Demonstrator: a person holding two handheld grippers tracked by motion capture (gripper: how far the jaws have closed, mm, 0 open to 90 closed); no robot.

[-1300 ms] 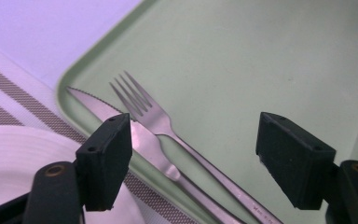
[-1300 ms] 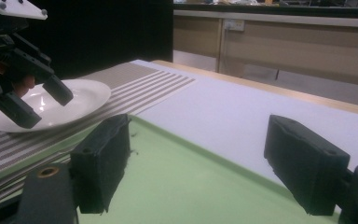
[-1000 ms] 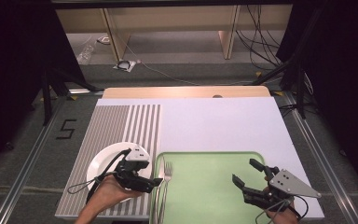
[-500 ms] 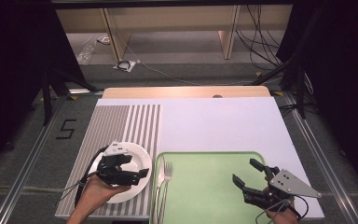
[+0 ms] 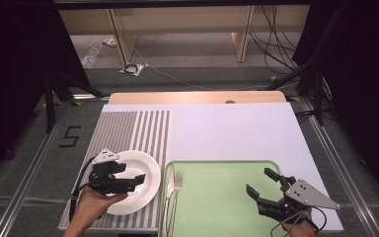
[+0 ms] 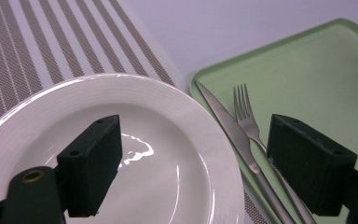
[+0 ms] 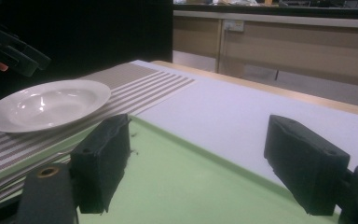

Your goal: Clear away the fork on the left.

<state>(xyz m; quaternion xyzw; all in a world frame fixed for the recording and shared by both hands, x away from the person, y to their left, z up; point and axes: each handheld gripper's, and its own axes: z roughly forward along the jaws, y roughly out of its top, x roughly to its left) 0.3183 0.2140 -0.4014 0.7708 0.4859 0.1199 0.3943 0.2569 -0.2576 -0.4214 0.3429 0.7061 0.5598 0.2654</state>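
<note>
Dim, soft overhead light; glare on the plate [image 6: 135,149], dark surroundings.

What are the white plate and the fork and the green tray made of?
The white plate looks like glazed ceramic: glossy, with bright light reflections in its well. The fork looks like polished steel, silvery and shiny. The green tray is probably plastic: flat, even pale colour, dull finish, rounded corners and a raised rim. None of this is certain from looks alone.

Readable — one black numeral "5" [image 5: 70,137], marked on the grey floor left of the table.
</note>
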